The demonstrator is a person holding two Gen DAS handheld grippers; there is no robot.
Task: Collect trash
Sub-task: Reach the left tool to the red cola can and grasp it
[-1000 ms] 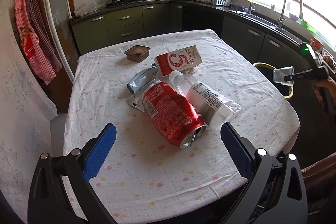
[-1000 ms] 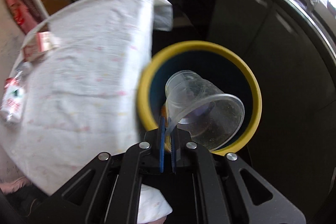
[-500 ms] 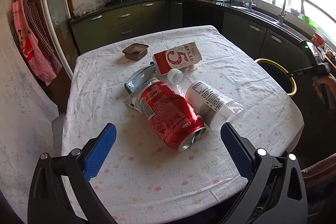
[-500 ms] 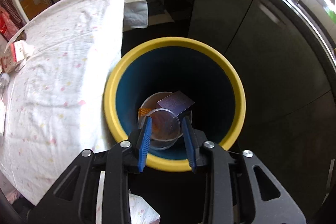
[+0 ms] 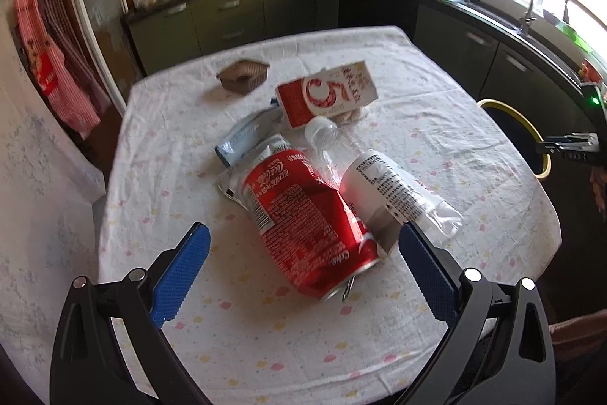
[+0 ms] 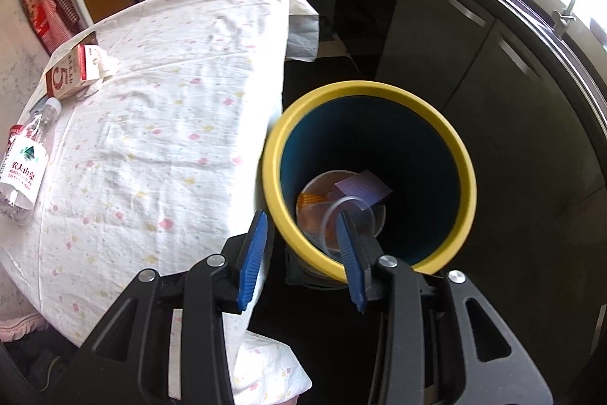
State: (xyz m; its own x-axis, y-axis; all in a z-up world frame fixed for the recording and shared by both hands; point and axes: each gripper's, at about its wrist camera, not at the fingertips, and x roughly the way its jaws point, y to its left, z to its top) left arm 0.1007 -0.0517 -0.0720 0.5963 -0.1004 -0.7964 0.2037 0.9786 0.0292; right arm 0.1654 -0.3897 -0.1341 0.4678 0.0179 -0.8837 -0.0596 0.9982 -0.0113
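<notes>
Kitchen table under a white dotted tablecloth [image 5: 436, 124], bearing a dented red cola can [image 5: 307, 215], a clear plastic bottle [image 5: 383, 181] touching it, and a red-and-white carton [image 5: 326, 93] beyond. Left gripper [image 5: 303, 266], jaws wide apart, hangs near the can. Right gripper [image 6: 301, 247], jaws apart, empty, above the yellow-rimmed blue bin [image 6: 379, 90] beside the table; a clear plastic cup [image 6: 351, 215] lies inside.

On the table [image 5: 436, 124]: one red can [image 5: 307, 219], one plastic bottle [image 5: 383, 181], one carton [image 5: 328, 93], one brown tray [image 5: 242, 78], one blue-white wrapper [image 5: 242, 139]; one bin [image 6: 466, 169] beside its right edge.
</notes>
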